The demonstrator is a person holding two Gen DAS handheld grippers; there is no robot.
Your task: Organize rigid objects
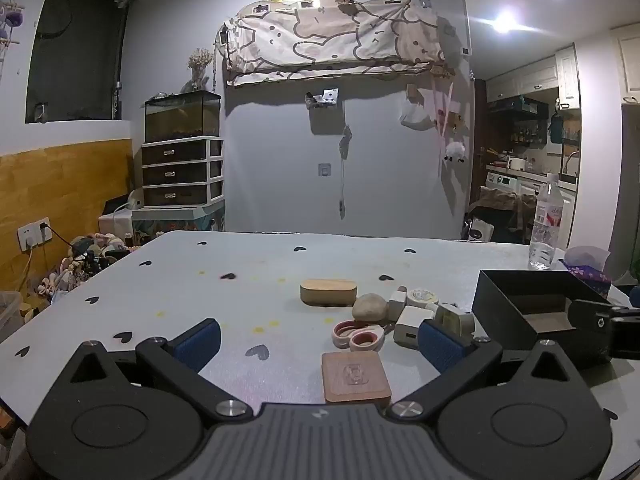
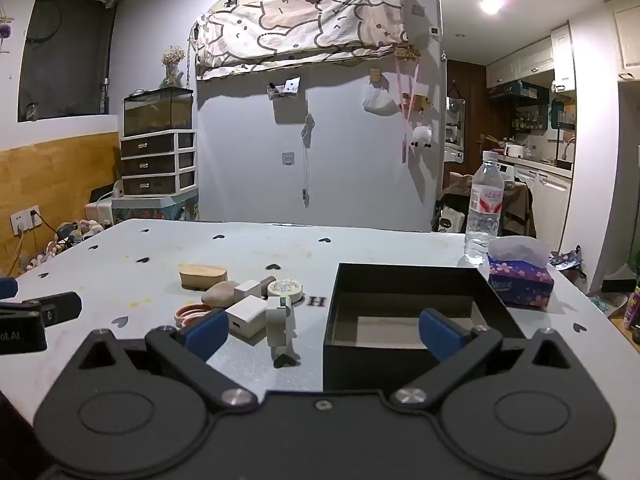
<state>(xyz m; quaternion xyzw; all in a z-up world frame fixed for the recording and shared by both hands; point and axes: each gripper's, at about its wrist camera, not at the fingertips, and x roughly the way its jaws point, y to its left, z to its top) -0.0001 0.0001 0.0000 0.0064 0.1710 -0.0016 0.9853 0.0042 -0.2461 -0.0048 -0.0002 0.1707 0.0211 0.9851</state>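
Observation:
A cluster of small rigid objects lies mid-table: a wooden oval box (image 1: 328, 291), a round stone (image 1: 370, 307), a white charger cube (image 1: 412, 322), a tape roll (image 1: 421, 295), pink rings (image 1: 358, 334) and a square wooden hook plate (image 1: 355, 376). An open black box (image 2: 404, 312) stands to their right and looks empty inside. My left gripper (image 1: 318, 342) is open, low over the table, with the hook plate between its fingers. My right gripper (image 2: 324, 330) is open near the black box's front wall. A small white block figure (image 2: 280, 322) stands between its fingers.
A water bottle (image 2: 484, 208) and a purple tissue pack (image 2: 520, 280) stand at the table's far right behind the black box. The grey table (image 1: 180, 280) has heart stickers. A drawer unit with a glass tank stands beyond the far left edge.

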